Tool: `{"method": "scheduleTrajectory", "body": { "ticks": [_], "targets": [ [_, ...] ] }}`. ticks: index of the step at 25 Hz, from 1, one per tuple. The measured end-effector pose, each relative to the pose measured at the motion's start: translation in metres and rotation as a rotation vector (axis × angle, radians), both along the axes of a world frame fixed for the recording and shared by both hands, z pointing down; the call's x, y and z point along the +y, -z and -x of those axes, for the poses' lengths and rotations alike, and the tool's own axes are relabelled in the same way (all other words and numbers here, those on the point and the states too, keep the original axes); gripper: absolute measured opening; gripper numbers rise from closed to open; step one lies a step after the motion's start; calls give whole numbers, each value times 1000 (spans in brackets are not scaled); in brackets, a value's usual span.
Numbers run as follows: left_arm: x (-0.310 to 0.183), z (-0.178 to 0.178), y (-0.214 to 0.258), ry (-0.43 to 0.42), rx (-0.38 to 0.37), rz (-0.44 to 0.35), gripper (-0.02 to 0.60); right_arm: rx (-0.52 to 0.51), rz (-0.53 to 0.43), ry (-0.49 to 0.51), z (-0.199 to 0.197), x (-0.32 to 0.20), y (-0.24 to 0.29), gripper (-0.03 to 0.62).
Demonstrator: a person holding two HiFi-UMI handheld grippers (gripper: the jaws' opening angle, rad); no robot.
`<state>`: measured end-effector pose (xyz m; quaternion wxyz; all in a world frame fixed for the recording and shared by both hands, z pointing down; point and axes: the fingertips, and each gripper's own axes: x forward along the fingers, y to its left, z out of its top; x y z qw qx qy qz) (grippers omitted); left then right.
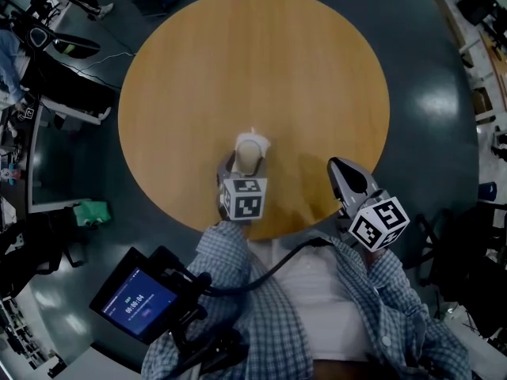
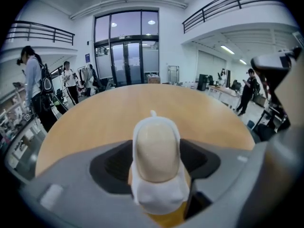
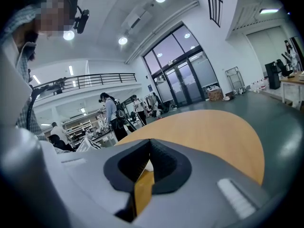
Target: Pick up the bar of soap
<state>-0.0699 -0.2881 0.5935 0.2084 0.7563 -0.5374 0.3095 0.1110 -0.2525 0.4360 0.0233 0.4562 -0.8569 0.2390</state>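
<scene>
At the near edge of the round table (image 1: 253,70) the bar of soap (image 1: 251,150) stands on end between my left gripper's (image 1: 247,167) wide-open jaws, pads clear of it; fits lining up a grab or a fresh let-go; right gripper (image 1: 342,172) is closed on nothing, parked aside; nothing blocks the jaws

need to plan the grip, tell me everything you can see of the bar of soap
The bar of soap is a pale beige, rounded oblong with a smooth, matte face. It sits in a white wrapper that lies open over that face, bunches at the near end and has a small tip at the far end. It rests on the round wooden table, near the person's edge. It lies between the open jaws of the left gripper; the dark pads flank it and do not seem to press it.
</scene>
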Motion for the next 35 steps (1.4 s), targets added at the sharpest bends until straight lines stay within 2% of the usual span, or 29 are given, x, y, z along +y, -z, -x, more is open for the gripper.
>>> {"method": "scheduleTrajectory", "body": {
  "ticks": [5,8,10,11,16,20,27,32,35],
  "targets": [
    [0,-1,-2,29,52,8,304,-6,10,-11,-3,2,1,3],
    [0,-2,-2,30,58,-4,304,-14,18,-20,-5,3,-1,3],
    [2,-2,-3,33,54,-7,288,-13,23,-22,-4,4,-1,3],
    [3,-1,-3,35,53,-5,258,-12,22,-22,-4,4,-1,3],
    [2,1,3,40,85,18,255,-9,19,-22,-4,6,-1,3],
    [1,-4,18,53,209,3,255,-9,16,-22,-4,5,-4,3],
    [8,-5,79,27,456,-105,253,-26,-7,5,5,0,-4,3],
    [29,-1,135,-44,628,-199,253,-45,-24,37,16,-4,-1,3],
    [44,-1,162,-102,671,-247,253,-56,-29,49,23,-6,3,3]
  ]
}}
